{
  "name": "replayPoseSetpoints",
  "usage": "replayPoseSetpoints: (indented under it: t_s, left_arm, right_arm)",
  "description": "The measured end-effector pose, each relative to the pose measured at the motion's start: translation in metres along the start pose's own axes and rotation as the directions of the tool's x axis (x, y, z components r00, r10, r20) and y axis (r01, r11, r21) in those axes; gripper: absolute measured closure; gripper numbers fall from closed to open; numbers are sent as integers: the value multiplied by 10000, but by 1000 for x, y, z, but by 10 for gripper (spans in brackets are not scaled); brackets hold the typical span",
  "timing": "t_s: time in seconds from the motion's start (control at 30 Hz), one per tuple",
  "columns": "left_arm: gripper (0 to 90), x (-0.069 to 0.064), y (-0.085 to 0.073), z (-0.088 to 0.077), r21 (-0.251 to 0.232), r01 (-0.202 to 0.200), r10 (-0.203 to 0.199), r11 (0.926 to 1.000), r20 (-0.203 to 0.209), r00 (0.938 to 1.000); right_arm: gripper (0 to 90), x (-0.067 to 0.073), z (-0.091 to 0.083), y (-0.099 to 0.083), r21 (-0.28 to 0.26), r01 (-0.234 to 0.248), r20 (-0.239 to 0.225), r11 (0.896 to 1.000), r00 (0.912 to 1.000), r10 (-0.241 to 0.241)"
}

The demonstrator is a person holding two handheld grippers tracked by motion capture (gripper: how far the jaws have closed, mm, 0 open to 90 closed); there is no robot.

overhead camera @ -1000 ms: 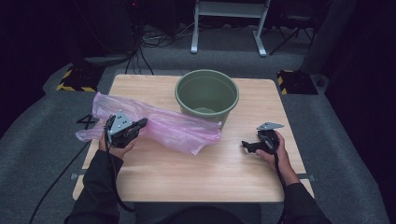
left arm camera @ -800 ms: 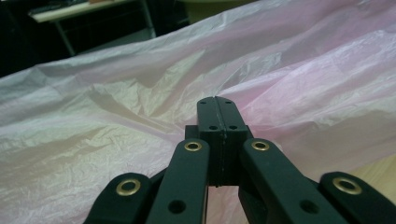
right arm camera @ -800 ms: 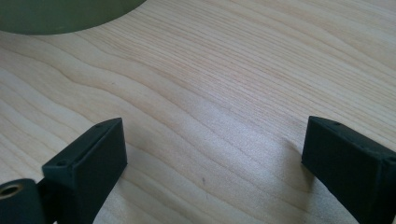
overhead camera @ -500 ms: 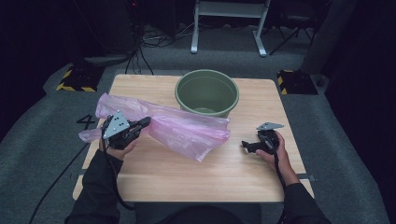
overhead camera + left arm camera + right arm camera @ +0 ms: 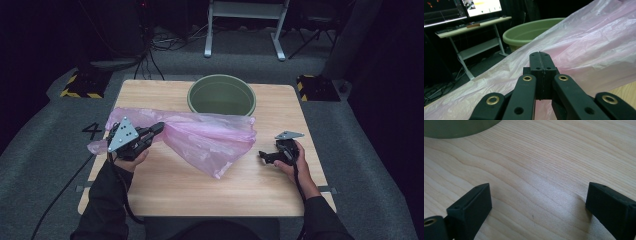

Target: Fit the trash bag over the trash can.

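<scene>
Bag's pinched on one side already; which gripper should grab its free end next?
Right. The right gripper is open and near the pink bag's loose end, while the left gripper is shut on the bag.

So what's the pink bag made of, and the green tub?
The bag looks like thin plastic film: see-through, crinkled and shiny where light hits. The tub seems to be hard, matte plastic, with a smooth, even rim, though that's a guess.

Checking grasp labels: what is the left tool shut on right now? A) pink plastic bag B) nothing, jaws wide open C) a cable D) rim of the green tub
A: in the left gripper view the left tool has its jaws pressed together with the pink plastic bag pinched between them, while the green tub stands apart behind it.
</scene>
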State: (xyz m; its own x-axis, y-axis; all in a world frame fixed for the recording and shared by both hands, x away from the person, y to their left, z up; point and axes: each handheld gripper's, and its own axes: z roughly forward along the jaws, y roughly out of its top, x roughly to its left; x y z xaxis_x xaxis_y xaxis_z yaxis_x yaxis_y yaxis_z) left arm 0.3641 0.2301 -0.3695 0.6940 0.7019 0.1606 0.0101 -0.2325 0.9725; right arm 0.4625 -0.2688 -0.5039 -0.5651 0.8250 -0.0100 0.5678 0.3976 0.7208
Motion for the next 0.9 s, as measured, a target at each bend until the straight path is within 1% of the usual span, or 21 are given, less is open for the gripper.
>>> replayPoseSetpoints:
  t_s: [0.1,0.13,0.23,0.27,0.37,0.4,0.5,0.57,0.63,0.7,0.73,0.77,0.8,0.83,0.87,0.9]
  left_arm:
    - [900,-1,5,-3,-222,23,-26,9998,-165,9999]
    - [900,0,7,-4,-215,12,-18,9998,-244,9997]
    - [900,2,11,-6,-293,39,-58,9996,-667,9978]
    - [900,4,12,-6,-297,71,-93,9995,-754,9971]
    - [900,7,14,-7,-262,53,-82,9996,-1114,9937]
    - [900,8,15,-7,-196,39,-63,9998,-1262,9920]
    - [900,14,15,-7,-262,186,-225,9995,-1593,9870]
    - [900,18,15,-6,-188,154,-187,9997,-1910,9814]
    - [900,23,15,-3,-220,255,-294,9994,-2047,9784]
    - [900,27,14,1,-165,223,-255,9996,-2251,9740]
    - [900,28,15,3,-177,227,-261,9996,-2281,9733]
    - [900,30,15,5,-155,207,-237,9997,-2299,9729]
    - [900,31,16,6,-173,180,-216,9997,-2391,9708]
    - [900,32,17,9,-189,195,-234,9996,-2405,9704]
    - [900,33,18,11,-159,149,-183,9998,-2414,9703]
    - [900,32,19,13,-40,21,-30,10000,-2518,9678]
  right_arm:
    - [64,0,0,0,-13,-44,18,10000,10000,44]
    - [64,0,0,0,-12,-43,18,10000,10000,43]
    - [64,0,0,0,-11,-44,35,10000,10000,44]
    - [64,0,0,0,-11,-49,35,10000,10000,49]
    - [64,0,0,0,-9,-53,36,10000,10000,53]
    - [64,0,0,0,-3,-36,30,10000,10000,36]
    - [64,0,0,0,-1,-40,27,10000,10000,40]
    - [64,0,0,0,-2,-27,22,10000,10000,27]
    - [91,-1,-1,0,-11,-14,-10,10000,10000,14]
    - [211,-3,-3,-1,-160,-58,43,9999,10000,59]
    - [229,-5,-5,-1,-294,-215,167,9993,9996,220]
    - [215,-7,-6,-1,-417,-293,197,9987,9994,301]
    - [219,-8,-8,-1,-524,-315,17,9981,9995,316]
    - [229,-8,-10,0,-608,-318,-71,9976,9995,315]
    - [238,-8,-13,1,-846,-246,-22,9961,9997,245]
    - [239,-7,-17,3,-1020,-242,-42,9945,9997,239]
